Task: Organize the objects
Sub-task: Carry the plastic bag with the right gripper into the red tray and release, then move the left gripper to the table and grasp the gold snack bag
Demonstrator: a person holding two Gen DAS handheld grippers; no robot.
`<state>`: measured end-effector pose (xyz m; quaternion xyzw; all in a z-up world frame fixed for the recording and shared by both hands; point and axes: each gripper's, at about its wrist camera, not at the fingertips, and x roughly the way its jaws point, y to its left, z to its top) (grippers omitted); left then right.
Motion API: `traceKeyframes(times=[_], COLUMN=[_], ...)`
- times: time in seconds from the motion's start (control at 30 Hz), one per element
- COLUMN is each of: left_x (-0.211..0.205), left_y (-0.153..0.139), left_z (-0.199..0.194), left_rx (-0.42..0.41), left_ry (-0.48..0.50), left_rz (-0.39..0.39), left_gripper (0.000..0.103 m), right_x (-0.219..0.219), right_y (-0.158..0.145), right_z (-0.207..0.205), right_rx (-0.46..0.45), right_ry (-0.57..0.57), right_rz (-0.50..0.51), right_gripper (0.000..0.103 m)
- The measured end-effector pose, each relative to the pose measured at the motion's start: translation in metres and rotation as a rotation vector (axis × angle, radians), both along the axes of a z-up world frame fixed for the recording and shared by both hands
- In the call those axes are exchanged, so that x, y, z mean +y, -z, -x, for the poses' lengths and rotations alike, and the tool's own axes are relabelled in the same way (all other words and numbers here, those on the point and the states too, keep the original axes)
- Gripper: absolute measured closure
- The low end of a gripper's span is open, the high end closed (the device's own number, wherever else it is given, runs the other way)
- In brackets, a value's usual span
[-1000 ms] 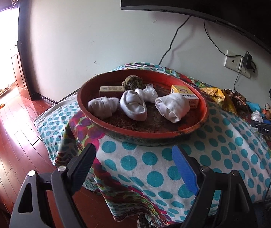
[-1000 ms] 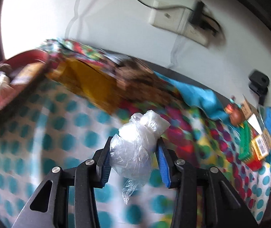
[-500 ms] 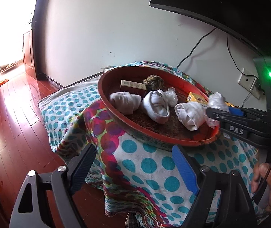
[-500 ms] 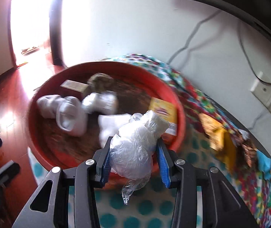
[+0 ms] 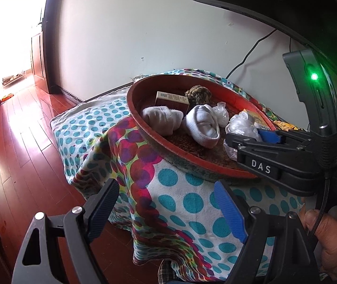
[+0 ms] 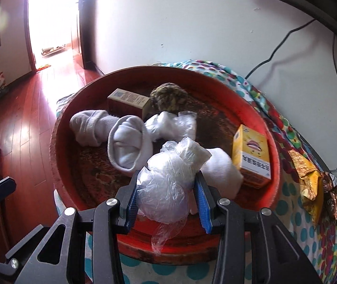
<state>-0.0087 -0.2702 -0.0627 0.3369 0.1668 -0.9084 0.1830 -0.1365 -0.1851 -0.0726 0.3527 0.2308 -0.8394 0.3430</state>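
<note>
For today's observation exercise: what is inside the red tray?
Inside the red tray: three rolled socks, two boxes, a knitted ball, a plastic bundle. The right gripper's bag hides part.

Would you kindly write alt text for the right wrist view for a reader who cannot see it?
The right gripper holds a crumpled clear plastic bag in its jaws over a round red tray. In the tray lie rolled white socks, a yellow carton, a brown box and a mottled ball.

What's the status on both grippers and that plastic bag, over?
Right gripper shut on plastic bag, over red basin. Left gripper open, empty, short of basin. White sock lies under the bag; drop spot crowded.
</note>
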Motion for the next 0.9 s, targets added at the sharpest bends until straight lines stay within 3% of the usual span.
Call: traceKeyframes(times=[0.2,0.3,0.4,0.43,0.47,0.7,0.9], left_x=[0.000,0.000,0.002,0.003,0.003,0.004,0.010], left_y=[0.001,0.003,0.002,0.002,0.002,0.002,0.000], left_z=[0.001,0.002,0.003,0.003,0.003,0.003,0.004], left_rx=[-0.008,-0.014,-0.015,-0.015,-0.014,-0.016,-0.018], left_ry=[0.000,0.002,0.006,0.008,0.008,0.010,0.024], left_rz=[0.008,0.005,0.010,0.012,0.014,0.020,0.041], left_gripper=[0.018,0.018,0.018,0.018,0.018,0.018,0.018], right_x=[-0.008,-0.010,-0.010,-0.008,-0.005,0.038,0.105], right_y=[0.011,0.015,0.018,0.017,0.013,-0.033,-0.022], right_z=[0.001,0.004,0.011,0.013,0.012,0.010,0.060], right_rx=[-0.017,-0.053,-0.113,-0.119,-0.116,0.092,0.095], right_ry=[-0.013,-0.021,-0.009,-0.003,-0.003,0.098,0.307], right_rz=[-0.024,-0.015,-0.003,0.004,0.022,0.118,0.077], right_gripper=[0.063,0.057,0.032,0.016,0.011,0.000,0.000])
